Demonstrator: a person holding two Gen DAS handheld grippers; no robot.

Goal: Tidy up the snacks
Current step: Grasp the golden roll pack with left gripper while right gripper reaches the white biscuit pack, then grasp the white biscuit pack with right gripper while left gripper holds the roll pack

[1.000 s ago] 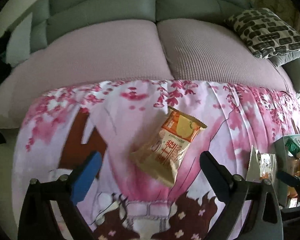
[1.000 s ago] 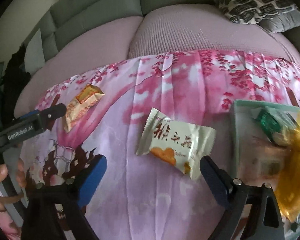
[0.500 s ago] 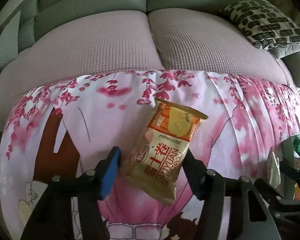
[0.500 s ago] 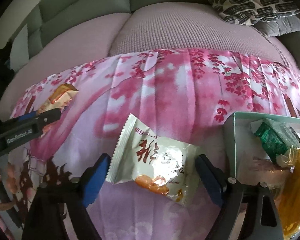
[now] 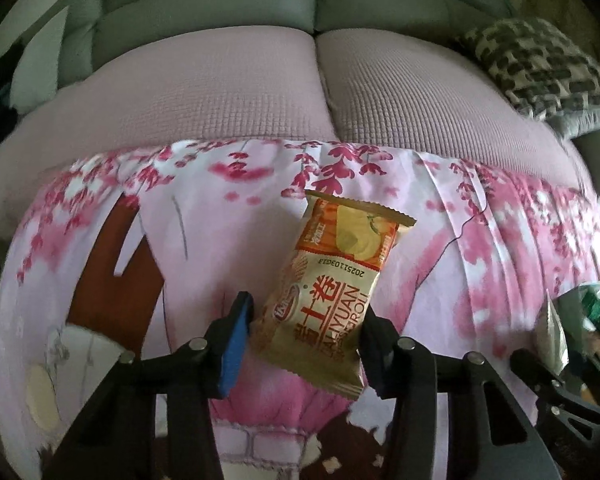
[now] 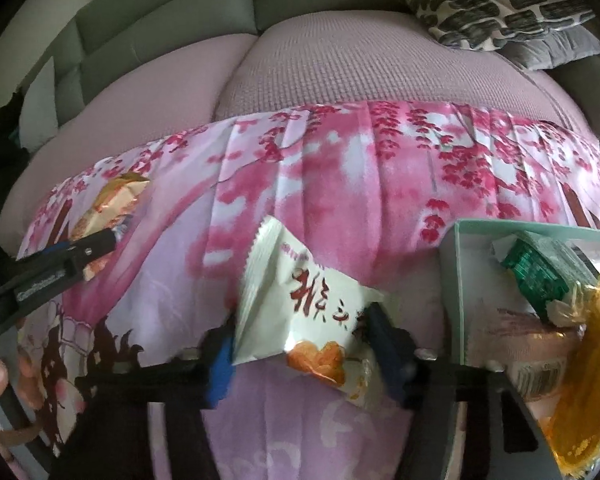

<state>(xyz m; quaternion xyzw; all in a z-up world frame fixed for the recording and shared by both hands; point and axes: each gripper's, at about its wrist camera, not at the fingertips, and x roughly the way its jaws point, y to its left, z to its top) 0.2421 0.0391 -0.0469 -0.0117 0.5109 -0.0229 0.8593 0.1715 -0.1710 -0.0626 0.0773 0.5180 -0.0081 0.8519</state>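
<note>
My left gripper (image 5: 306, 320) is shut on a tan-and-orange egg roll packet (image 5: 332, 288) that rests on the pink blossom cloth (image 5: 204, 232); the same packet (image 6: 110, 204) and left gripper show at the left of the right wrist view. My right gripper (image 6: 300, 336) is shut on a white snack packet (image 6: 300, 304) with red characters, its front end tilted up off the cloth. A pale green box (image 6: 456, 280) to the right holds a green packet (image 6: 540, 272) and a yellow bag (image 6: 592, 380).
The cloth covers a pink sofa seat (image 5: 260, 92) with grey back cushions (image 5: 204, 12). A black-and-white patterned pillow (image 6: 496, 0) lies at the back right. The box edge and white packet show at the right of the left wrist view (image 5: 552, 328).
Both grippers moved forward over their packets and closed from wide open to shut on them. The white packet has crumpled and tipped up.
</note>
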